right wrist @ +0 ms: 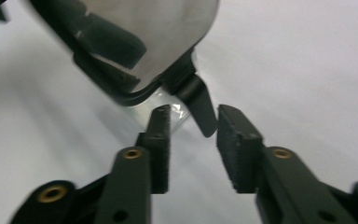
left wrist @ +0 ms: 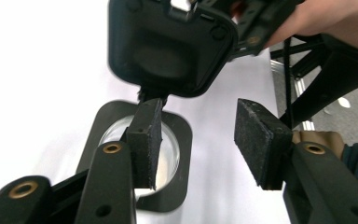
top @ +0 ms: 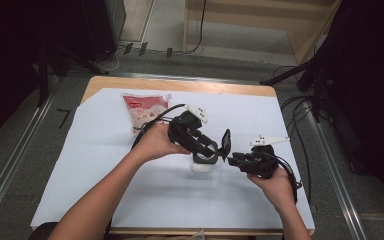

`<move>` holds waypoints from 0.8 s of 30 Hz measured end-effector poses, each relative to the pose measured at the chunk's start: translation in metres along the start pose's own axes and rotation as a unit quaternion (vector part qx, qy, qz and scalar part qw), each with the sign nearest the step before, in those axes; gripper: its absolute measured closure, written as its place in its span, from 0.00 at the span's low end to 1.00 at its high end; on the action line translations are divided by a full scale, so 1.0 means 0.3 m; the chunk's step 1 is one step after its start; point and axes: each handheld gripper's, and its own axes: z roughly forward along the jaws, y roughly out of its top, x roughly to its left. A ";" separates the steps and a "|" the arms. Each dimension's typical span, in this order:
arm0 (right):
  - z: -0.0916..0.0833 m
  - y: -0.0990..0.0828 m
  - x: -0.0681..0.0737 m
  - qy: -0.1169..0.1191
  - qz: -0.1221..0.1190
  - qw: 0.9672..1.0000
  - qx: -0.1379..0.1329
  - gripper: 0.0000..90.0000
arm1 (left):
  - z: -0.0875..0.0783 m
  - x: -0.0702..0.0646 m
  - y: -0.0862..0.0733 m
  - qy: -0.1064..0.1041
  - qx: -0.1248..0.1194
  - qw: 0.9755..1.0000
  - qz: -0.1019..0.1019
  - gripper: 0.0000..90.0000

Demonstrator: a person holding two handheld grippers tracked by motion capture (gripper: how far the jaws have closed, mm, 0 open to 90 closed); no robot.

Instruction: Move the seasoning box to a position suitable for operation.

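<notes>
Table (top: 100, 165) covered in white sheet, person working at the near edge with a gripper in each hand. A clear jar (top: 202, 165) with a black square collar is standing on the sheet near the middle, between the two grippers. Its hinged black lid (top: 225, 142) is standing up on edge at the jar's right side, flipped open. Left gripper (top: 207, 146) is hovering right over the jar, pointing down and to the right. In the left gripper view the jaws are standing apart with nothing between the pads; one pad (left wrist: 147, 140) is lying in front of the jar mouth (left wrist: 168, 149), the other is over bare sheet, and the lid (left wrist: 168, 46) is looming above with its inner face turned to the camera. Right gripper (top: 234, 160) is sitting just right of the lid, pointing left at it. In the right gripper view its jaws are parted with a small black tab (right wrist: 203, 109) of the lid hanging in the gap; the pads are not pressing on it. Lid (right wrist: 135, 42) there is blurred, tilted overhead, its shiny inner face reflecting a pad. A red-and-white pouch (top: 144, 111) is lying flat at the far left of the sheet, well apart from the jar.
</notes>
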 end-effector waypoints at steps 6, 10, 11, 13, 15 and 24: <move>-0.068 -0.017 0.044 0.022 -0.010 1.000 0.001 0.63 | -0.069 -0.024 -0.026 0.013 0.002 1.000 -0.005 0.54; -0.085 -0.028 0.081 0.036 -0.018 0.999 0.004 0.63 | -0.103 -0.034 -0.047 0.029 -0.002 1.000 0.007 0.53; -0.086 -0.032 0.099 0.039 -0.030 0.999 0.005 0.62 | -0.108 -0.034 -0.053 0.031 -0.006 1.000 0.004 0.53; -0.083 -0.033 0.123 0.041 -0.038 0.998 0.006 0.61 | -0.123 -0.032 -0.069 0.034 -0.007 0.999 -0.004 0.52; -0.080 -0.026 0.148 0.048 -0.046 0.998 0.007 0.62 | -0.138 -0.026 -0.085 0.041 -0.008 0.999 -0.008 0.53; -0.065 0.024 0.262 0.071 -0.088 0.994 0.005 0.63 | -0.201 -0.014 -0.152 0.049 -0.022 0.998 -0.031 0.53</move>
